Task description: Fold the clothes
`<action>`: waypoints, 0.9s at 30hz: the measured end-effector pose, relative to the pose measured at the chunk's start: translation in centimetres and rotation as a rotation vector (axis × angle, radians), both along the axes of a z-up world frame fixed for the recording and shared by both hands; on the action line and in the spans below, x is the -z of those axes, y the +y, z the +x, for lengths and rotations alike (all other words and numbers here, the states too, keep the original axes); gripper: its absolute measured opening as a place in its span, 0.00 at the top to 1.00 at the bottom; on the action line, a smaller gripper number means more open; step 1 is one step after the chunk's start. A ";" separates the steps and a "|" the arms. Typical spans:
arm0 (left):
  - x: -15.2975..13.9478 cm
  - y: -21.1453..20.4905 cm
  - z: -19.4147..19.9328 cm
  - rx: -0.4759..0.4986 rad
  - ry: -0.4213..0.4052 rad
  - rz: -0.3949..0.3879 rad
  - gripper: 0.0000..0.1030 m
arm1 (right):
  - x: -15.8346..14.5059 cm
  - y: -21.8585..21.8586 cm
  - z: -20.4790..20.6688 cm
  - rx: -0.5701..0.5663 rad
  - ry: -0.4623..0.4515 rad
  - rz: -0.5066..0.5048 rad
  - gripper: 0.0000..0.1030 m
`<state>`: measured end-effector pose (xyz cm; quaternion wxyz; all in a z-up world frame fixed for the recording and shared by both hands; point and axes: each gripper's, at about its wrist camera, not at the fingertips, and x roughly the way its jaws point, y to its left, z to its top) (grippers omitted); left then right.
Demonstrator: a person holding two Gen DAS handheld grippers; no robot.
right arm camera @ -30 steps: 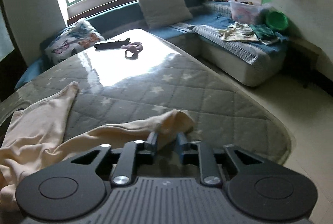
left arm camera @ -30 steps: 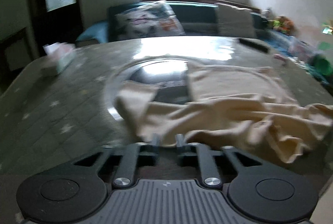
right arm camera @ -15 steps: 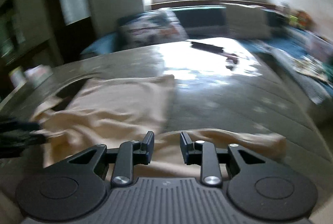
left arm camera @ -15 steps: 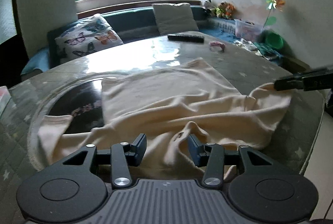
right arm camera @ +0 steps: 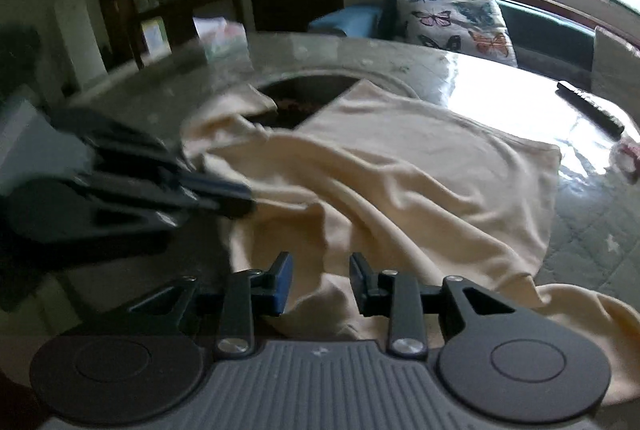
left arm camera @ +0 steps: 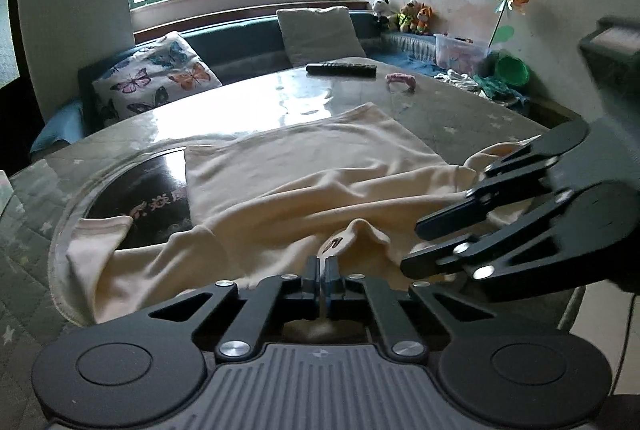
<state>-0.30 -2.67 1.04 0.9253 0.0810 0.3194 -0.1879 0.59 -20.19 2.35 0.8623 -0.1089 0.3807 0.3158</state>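
A cream garment point(left arm camera: 312, 166) lies crumpled across the glass-topped round table point(left arm camera: 460, 110), one sleeve trailing at the left. At the near edge my left gripper point(left arm camera: 325, 270) is shut on a raised fold of the garment. My right gripper point(left arm camera: 412, 248) comes in from the right, close beside the left one, tilted on its side. In the right wrist view the right gripper point(right arm camera: 320, 282) has its jaws opening; the garment point(right arm camera: 400, 158) runs between and under the fingers, and the pads do not press on it. The left gripper point(right arm camera: 240, 198) shows blurred at the left.
A black remote control point(left arm camera: 341, 69) and a small pink object point(left arm camera: 401, 80) lie at the far side of the table. A tissue box point(right arm camera: 222, 38) stands near its back left edge. A sofa with a butterfly pillow point(left arm camera: 156, 78) runs behind; the table edge and floor are at the right.
The left gripper's jaws went from apart to closed on a fold of the garment. The right gripper swung across from the table's right side to beside the left one, rolling over, its jaws wider.
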 end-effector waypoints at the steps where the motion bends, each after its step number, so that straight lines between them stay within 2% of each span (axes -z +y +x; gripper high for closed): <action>1: -0.1 0.1 -0.3 0.001 -0.001 -0.002 0.98 | 0.3 0.0 -0.1 0.002 0.002 -0.014 0.72; 3: -0.3 0.2 -0.7 0.009 -0.003 0.001 0.98 | 0.8 -0.2 -0.4 0.004 0.010 -0.034 0.87; 7: -0.7 -0.2 -0.6 0.012 -0.022 0.014 0.91 | 0.4 -1.1 -1.6 0.004 -0.003 -0.038 0.93; 8: -0.7 -0.4 -0.4 0.012 -0.025 0.015 0.79 | 0.3 -1.3 -1.8 0.003 -0.006 -0.035 0.94; 9: -0.7 -0.7 -0.2 0.013 -0.027 0.016 0.59 | 0.1 -1.3 -1.9 0.001 -0.008 -0.033 0.94; 10: -0.6 -0.9 0.1 0.013 -0.029 0.018 0.50 | 0.0 -1.4 -1.9 0.000 -0.011 -0.031 0.94; 12: -0.5 -1.4 0.4 0.030 -0.029 0.022 0.49 | -0.2 -1.4 -2.0 -0.004 -0.011 -0.028 0.95; 14: -0.2 -1.8 0.8 0.050 -0.024 0.025 0.49 | -0.5 -1.5 -2.3 -0.012 -0.013 -0.022 0.95; 15: 0.1 -2.0 1.1 0.058 -0.017 0.027 0.55 | -0.6 -1.6 -2.4 -0.017 -0.014 -0.018 0.95; 16: 0.3 -2.1 1.3 0.063 -0.004 0.027 0.65 | -0.8 -1.7 -2.6 -0.022 -0.014 -0.014 0.95; 17: 0.6 -2.0 1.5 0.066 0.015 0.024 0.88 | -0.9 -1.7 -2.7 -0.028 -0.018 -0.014 0.95; 18: 0.9 -1.9 1.5 0.067 0.033 0.017 0.94 | -1.0 -1.7 -2.9 -0.034 -0.023 -0.017 0.95; 20: 0.9 -1.4 1.0 0.070 0.040 0.010 0.97 | -1.3 -1.8 -3.6 -0.056 -0.023 -0.018 0.95; 27: 0.4 0.7 -3.5 0.112 0.017 0.039 0.98 | -2.2 -2.6 -4.9 -0.150 0.019 -0.001 0.93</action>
